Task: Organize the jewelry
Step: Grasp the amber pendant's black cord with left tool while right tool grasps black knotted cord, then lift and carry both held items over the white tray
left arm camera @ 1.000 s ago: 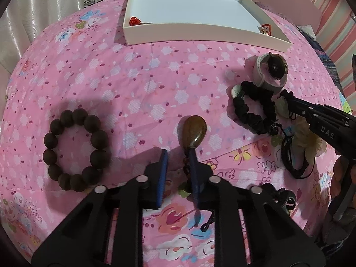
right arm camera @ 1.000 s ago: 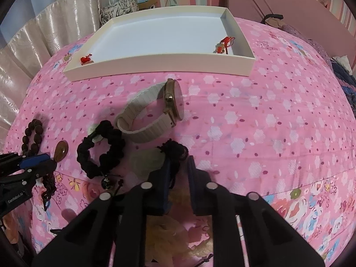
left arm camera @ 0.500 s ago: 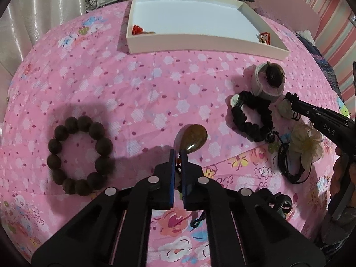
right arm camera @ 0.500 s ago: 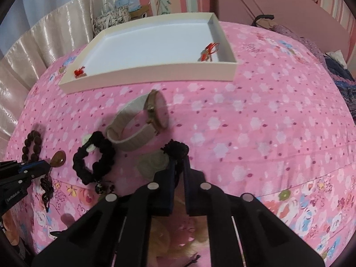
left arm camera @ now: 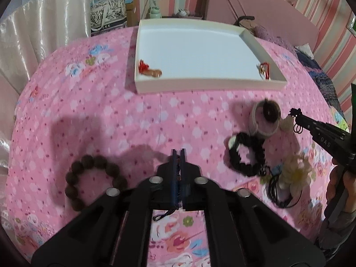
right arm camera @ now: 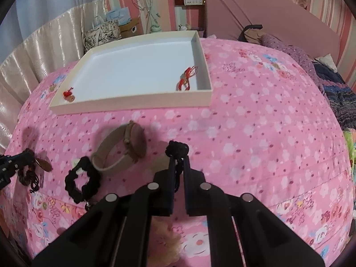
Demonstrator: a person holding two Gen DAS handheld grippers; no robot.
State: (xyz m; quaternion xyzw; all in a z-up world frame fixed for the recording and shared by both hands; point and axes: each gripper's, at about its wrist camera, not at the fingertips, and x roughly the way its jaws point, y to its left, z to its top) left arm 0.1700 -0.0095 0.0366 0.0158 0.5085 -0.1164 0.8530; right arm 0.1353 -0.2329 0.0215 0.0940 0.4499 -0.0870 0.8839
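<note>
Now that both pieces have left the bedspread point(left arm camera: 189, 120), they seem bound for the white tray point(left arm camera: 200, 82) at the far side; the left gripper point(left arm camera: 177, 153) is pinched shut on the brown pendant's cord point(left arm camera: 177, 178); the right gripper point(right arm camera: 178, 162) is clamped on a black knotted cord point(right arm camera: 177, 150). Only the right view shows the brown pendant point(right arm camera: 43, 164) dangling at the left; the left view hides it behind closed jaws.

A pink floral bed point(left arm camera: 106, 115) carries a white tray point(left arm camera: 209, 86), bead bracelet point(left arm camera: 93, 182) and watch point(right arm camera: 124, 149).
</note>
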